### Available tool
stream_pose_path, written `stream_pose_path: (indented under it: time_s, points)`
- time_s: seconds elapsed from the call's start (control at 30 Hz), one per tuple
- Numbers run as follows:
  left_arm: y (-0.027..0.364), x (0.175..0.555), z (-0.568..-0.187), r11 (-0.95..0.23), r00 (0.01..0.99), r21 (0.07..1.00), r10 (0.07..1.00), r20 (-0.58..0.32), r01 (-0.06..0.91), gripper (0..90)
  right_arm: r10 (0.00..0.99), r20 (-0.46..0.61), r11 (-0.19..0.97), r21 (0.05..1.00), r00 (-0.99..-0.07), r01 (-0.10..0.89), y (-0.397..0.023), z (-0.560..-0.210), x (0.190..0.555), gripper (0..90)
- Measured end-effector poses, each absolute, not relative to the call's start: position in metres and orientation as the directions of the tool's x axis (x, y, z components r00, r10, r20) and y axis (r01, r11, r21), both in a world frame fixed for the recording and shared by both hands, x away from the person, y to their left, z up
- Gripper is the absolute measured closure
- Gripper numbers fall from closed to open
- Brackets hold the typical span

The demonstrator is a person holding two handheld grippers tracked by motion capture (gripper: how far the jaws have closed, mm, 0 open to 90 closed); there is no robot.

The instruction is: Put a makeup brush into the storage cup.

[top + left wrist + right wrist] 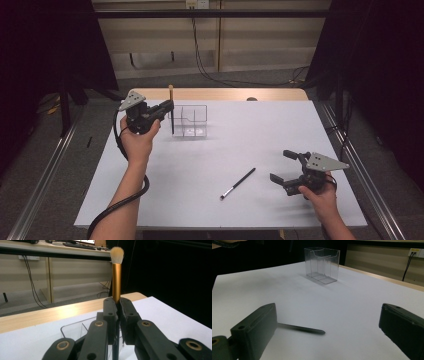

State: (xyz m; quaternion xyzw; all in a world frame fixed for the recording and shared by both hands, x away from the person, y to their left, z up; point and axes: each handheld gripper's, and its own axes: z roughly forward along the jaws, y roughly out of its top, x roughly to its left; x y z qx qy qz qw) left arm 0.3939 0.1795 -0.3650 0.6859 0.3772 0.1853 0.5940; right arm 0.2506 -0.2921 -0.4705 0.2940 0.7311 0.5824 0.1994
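Makeup brush [116, 275], gold ferrule with pale bristle tuft on top, stands upright, clamped between the jaws of the left gripper [167, 106]; its dark handle runs down below the jaws, just at the near-left side of a clear plastic organizer [190, 120]. Whether the handle tip sits inside a compartment or outside the wall cannot be told. No brand, label or writing readable on brush, organizer or grippers. Left hand [137, 140] holds that gripper raised at the far left of the white tabletop [260, 130]. Organizer is empty-looking, divided into compartments, upright on the tabletop near the far edge. Right gripper [281, 166] sits low at the near right, jaws spread wide, gripping nothing; right hand [320, 192] behind it. A second brush [238, 183], slim and black with a small pale tip, lies flat on the tabletop near the middle front, left of the right gripper and apart from it; in the right gripper view its dark handle [300, 328] lies between the spread jaws, farther out. Wooden strip shows along the tabletop's far edge.
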Motion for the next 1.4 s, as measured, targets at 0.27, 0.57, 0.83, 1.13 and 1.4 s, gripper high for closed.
stream_pose_path:
  time_s: [0.27, 0.57, 0.83, 1.13, 1.4]
  points:
    - [0.178, 0.399, -0.359, 0.022, 0.640, 0.958, 0.740, -0.207, 0.285, 84.2, 0.662, 0.052, 0.150, 0.968, -0.747, 0.200, -0.292, -0.471, 0.251, 1.2]
    - [0.177, 0.406, -0.356, 0.044, 0.630, 0.962, 0.748, -0.211, 0.270, 84.2, 0.661, 0.054, 0.149, 0.968, -0.749, 0.201, -0.292, -0.471, 0.251, 1.2]
    - [0.175, 0.413, -0.351, 0.064, 0.623, 0.963, 0.751, -0.219, 0.262, 84.2, 0.658, 0.051, 0.153, 0.968, -0.751, 0.199, -0.291, -0.471, 0.251, 1.3]
    - [0.172, 0.421, -0.347, 0.056, 0.621, 0.966, 0.756, -0.207, 0.254, 84.2, 0.656, 0.049, 0.155, 0.968, -0.753, 0.198, -0.291, -0.471, 0.252, 1.2]
    - [0.168, 0.427, -0.341, 0.047, 0.622, 0.969, 0.759, -0.192, 0.242, 84.2, 0.656, 0.053, 0.152, 0.968, -0.753, 0.201, -0.292, -0.471, 0.252, 1.3]
